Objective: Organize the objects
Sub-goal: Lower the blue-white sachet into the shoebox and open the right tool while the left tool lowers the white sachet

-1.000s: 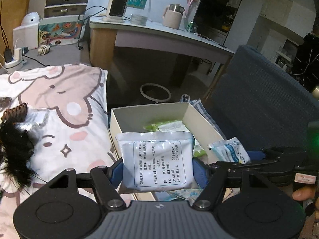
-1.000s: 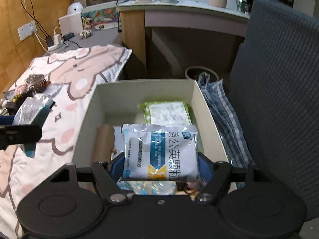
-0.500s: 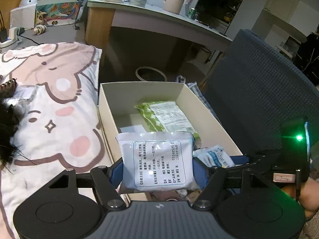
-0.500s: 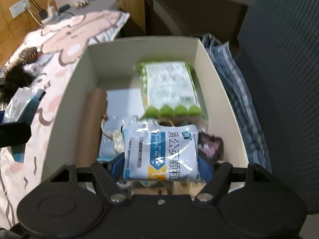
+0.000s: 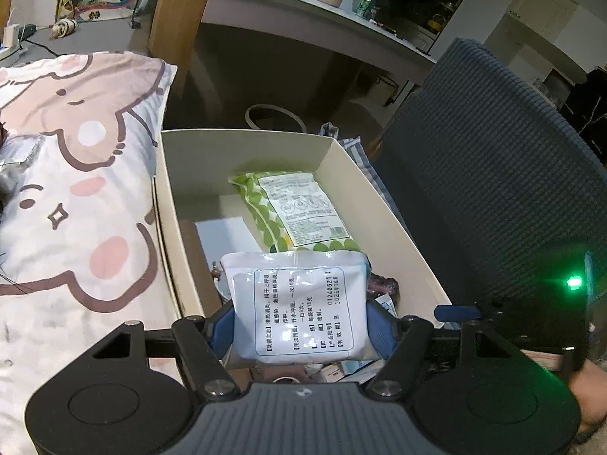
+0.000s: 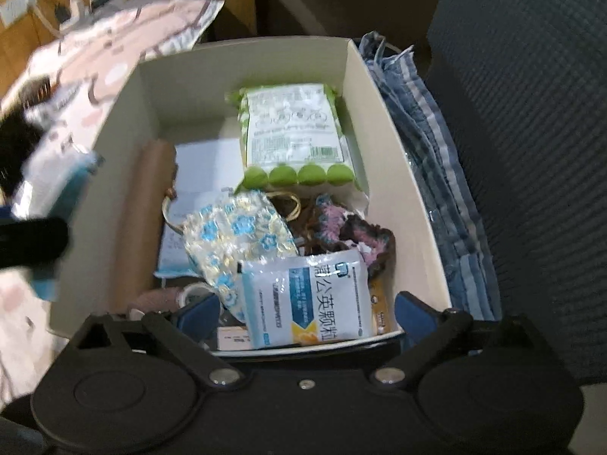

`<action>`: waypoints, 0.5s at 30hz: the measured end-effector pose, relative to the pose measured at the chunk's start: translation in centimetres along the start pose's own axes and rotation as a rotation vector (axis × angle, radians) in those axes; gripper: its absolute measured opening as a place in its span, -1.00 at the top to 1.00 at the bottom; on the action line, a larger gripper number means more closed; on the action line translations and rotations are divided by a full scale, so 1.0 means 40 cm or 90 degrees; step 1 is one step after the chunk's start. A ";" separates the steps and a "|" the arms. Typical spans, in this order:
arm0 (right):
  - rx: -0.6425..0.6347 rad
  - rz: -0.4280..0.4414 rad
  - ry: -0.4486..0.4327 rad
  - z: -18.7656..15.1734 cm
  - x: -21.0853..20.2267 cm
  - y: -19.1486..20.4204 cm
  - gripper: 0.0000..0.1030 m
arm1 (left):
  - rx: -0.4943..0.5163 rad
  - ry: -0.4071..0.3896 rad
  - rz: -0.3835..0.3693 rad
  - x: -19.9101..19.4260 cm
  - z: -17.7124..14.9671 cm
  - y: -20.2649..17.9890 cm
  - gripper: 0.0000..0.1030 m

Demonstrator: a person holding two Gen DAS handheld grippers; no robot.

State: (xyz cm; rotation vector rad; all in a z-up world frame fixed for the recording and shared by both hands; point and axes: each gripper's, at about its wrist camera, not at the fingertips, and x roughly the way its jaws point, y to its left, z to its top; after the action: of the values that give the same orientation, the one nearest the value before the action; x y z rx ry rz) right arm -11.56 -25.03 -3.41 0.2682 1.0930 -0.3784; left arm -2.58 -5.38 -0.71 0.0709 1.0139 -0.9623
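A white medicine sachet [image 5: 299, 309] with black print is clamped between the blue pads of my left gripper [image 5: 299, 326], above the near end of an open cream box [image 5: 246, 140]. In the right wrist view my right gripper [image 6: 305, 313] is opening over the same box [image 6: 242, 43]. Its pads stand clear of a blue-and-white sachet [image 6: 307, 297], which lies loose on the box's contents between them. A green snack pack [image 6: 294, 136], a flowered packet [image 6: 237, 239] and a brown roll [image 6: 140, 220] lie in the box.
A pink cartoon-print bedsheet [image 5: 76, 189] lies left of the box. A dark blue chair back [image 5: 493, 174] stands right of it, with a striped cloth [image 6: 428, 140] wedged between them. A desk [image 5: 288, 11] with a kettle stands beyond. The left gripper's sachet [image 6: 53, 185] shows blurred at left.
Both grippers sank toward the box and tilted further down. My right gripper's jaws spread and the blue-and-white sachet dropped from them onto the box's contents. The left keeps its sachet.
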 end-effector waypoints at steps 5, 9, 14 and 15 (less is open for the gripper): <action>0.020 0.033 -0.036 -0.003 -0.047 -0.025 -0.91 | -0.013 0.018 -0.004 0.037 0.014 -0.015 -0.36; -0.001 0.046 -0.066 -0.013 -0.076 -0.023 -0.91 | -0.033 0.035 -0.012 0.076 0.030 -0.029 -0.36; -0.022 0.057 -0.095 -0.031 -0.098 -0.028 -0.89 | -0.060 0.057 -0.028 0.130 0.051 -0.051 -0.36; -0.028 0.056 -0.101 -0.035 -0.101 -0.027 -0.88 | -0.065 0.060 -0.028 0.142 0.056 -0.055 -0.36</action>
State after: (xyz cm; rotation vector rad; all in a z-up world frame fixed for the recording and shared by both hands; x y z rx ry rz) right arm -14.79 -24.79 -0.44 0.2423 0.9301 -0.2925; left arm -1.63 -11.45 -2.87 0.0083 1.1543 -0.9527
